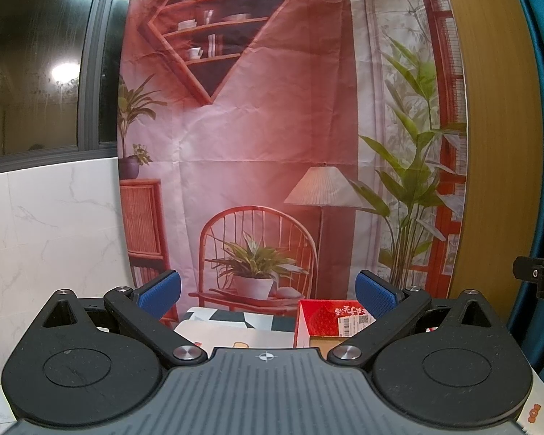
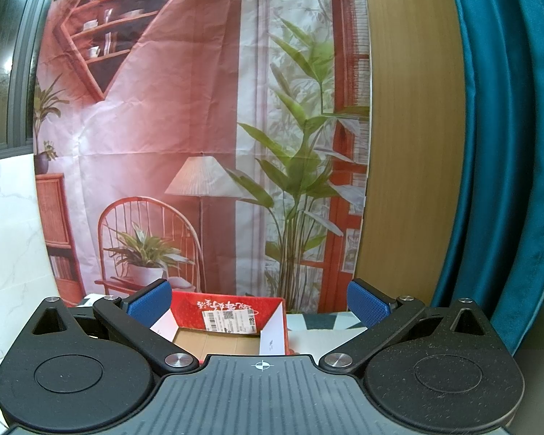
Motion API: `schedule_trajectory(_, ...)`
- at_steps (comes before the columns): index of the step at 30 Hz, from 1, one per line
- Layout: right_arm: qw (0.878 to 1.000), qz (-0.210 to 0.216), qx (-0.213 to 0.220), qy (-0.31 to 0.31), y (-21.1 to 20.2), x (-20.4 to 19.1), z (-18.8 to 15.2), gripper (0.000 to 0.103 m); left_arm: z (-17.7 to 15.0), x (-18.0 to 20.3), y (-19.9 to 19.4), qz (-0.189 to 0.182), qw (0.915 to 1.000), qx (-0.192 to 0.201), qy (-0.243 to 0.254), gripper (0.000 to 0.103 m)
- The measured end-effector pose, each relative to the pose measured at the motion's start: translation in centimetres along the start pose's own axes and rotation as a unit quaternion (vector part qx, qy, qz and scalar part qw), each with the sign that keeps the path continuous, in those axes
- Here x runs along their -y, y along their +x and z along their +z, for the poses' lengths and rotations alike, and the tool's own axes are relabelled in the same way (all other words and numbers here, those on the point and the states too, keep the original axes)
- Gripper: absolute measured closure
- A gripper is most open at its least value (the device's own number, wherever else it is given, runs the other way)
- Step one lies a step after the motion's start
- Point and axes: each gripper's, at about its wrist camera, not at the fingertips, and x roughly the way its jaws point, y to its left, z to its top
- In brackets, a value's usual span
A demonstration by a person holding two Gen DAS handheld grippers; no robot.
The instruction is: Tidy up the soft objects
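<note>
At the near edge of a table, before a printed backdrop (image 1: 257, 137) of a furnished room, both tools were held level and pointed forward. To the left, past white marble-look wall tile (image 1: 50, 224), the left gripper (image 1: 268, 291) stood with its blue pads spread wide and nothing between them. Beyond it lay a pale printed sheet (image 1: 232, 333). Further right sat the open red cardboard box (image 2: 232, 320), shipping label on its inner wall and brown floor bare, seemingly the container for sorting. The right gripper (image 2: 259, 302) likewise stood wide apart and empty, the box framed between its pads. A wooden panel (image 2: 413, 127) and teal curtain (image 2: 504, 145) closed the right side. No soft object was visible in either view. The step would probably go best by tilting the cameras downward first, locating an item, then closing gently on its bulk.
</note>
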Motion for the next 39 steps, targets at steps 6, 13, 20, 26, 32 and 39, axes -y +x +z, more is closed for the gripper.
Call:
schedule_trajectory(6, 1.0, 0.001, 0.0, -0.001, 0.0, 0.1, 0.0, 0.0, 0.1, 0.0, 0.0, 0.0, 1.0, 0.0, 0.0, 0.0)
schedule_trajectory(13, 1.0, 0.002, -0.001, -0.002, -0.1, 0.2, 0.0, 0.0, 0.1, 0.0, 0.0, 0.0, 1.0, 0.0, 0.0, 0.0)
schedule_trajectory(20, 1.0, 0.007, 0.0, -0.002, -0.1, 0.3, 0.0, 0.0, 0.0, 0.1, 0.1, 0.0, 1.0, -0.001, 0.001, 0.0)
schedule_trajectory(26, 0.998, 0.062, 0.012, 0.026, 0.6, 1.0, -1.8, 0.0, -2.2, 0.1, 1.3, -0.004, 1.0, 0.0, 0.007, 0.0)
schedule_trajectory(32, 0.994, 0.101, 0.002, 0.04, 4.3, 1.0, -6.8, 0.0, -6.5, -0.2, 4.3, 0.004, 0.9995, -0.024, 0.018, 0.0)
schedule_trajectory(39, 0.988, 0.122, -0.089, 0.015, 9.4, -0.8, -14.7, 0.0, -12.0, -0.9, 9.2, -0.04, 0.993, -0.112, 0.001, 0.0)
